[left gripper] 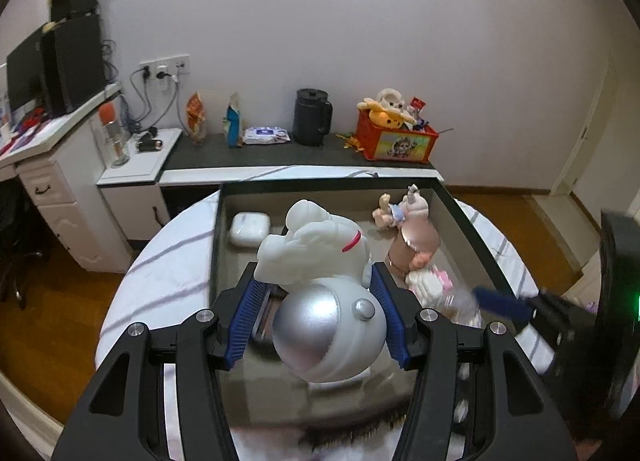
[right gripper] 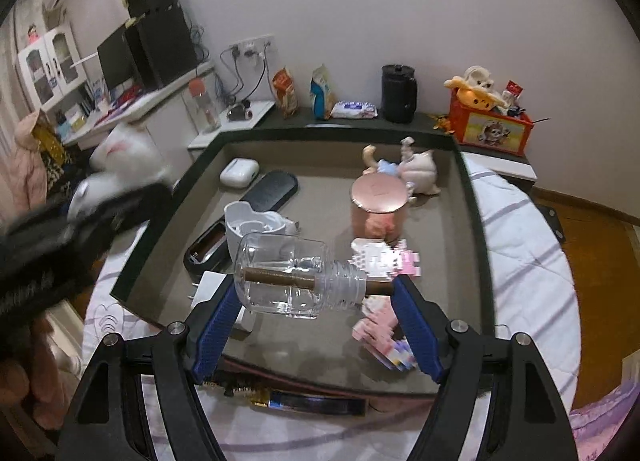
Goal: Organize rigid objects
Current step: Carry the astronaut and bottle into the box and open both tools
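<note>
Inspecting both views, we find the left tool (left gripper: 316, 315) clamped on a white astronaut figurine (left gripper: 320, 281), the right tool (right gripper: 316, 325) gripping a clear glass bottle (right gripper: 288, 277) above the dark tray (right gripper: 476, 229).

Home bedroom: striped bedsheet (right gripper: 520, 245), desk with monitor (left gripper: 22, 77), toy box (left gripper: 394, 139) on ledge, kettle (left gripper: 311, 117), wood floor (left gripper: 532, 221).

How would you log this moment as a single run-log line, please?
left tongs: shut on astronaut figure | right tongs: shut on clear bottle | both above tray
</note>
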Available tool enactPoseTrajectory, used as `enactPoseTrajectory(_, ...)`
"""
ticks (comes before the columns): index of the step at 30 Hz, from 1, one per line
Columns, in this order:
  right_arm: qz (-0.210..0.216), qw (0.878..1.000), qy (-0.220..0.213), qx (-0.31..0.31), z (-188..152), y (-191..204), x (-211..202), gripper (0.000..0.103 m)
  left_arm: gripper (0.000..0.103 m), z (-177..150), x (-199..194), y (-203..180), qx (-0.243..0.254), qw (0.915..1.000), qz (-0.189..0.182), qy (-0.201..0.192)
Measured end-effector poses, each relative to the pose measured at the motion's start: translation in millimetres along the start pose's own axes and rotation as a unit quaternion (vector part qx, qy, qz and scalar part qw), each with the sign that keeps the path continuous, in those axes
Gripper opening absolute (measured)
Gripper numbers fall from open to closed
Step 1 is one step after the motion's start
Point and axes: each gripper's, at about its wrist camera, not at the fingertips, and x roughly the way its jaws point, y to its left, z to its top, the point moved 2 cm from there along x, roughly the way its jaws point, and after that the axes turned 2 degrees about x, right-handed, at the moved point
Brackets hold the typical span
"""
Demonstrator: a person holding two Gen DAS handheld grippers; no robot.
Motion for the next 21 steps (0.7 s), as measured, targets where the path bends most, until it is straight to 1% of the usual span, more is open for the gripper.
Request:
enactPoseTrajectory(6, -0.005, 1.000, 0.021, -0.011, -0.1, 0.5, 19.9, 0.077, 0.056, 30.5, 46.4, -7.3, 0.018, 0.9992, -0.017, 0.032)
enactPoseTrajectory(9, -0.006, 0.999, 0.029, -0.013, -1.6, -0.8, 27.1, 0.077, 0.056, 37.7, 70.6, -9.7, 0.023, 0.9981, -0.021, 0.053)
enactPoseTrajectory(13, -0.011, 0.999, 0.036, -0.015, -2.0, -4.6, 35.5, 0.077, 0.056, 36.9, 97.1, -12.2, 0.030, 0.9960, -0.022, 0.081)
enactPoseTrajectory(16, -0.019, 0.999, 0.038, -0.020, -2.4, -5.1, 38.6, 0.077, 0.056, 34.2, 108.7, -14.6, 0.039, 0.9943, -0.023, 0.097)
enactPoseTrajectory(20, -0.035, 0.999, 0.032, -0.026, -2.3, -5.1, 41.8, 0.080, 0.057, 28.1, 116.2, -13.7, 0.047, 0.9926, -0.012, 0.111)
enactPoseTrajectory(21, -0.039, 0.998, 0.032, -0.025, -3.1, -5.2, 42.3, 0.080, 0.062, 26.0, 116.8, -13.1, 0.048, 0.9923, -0.008, 0.114)
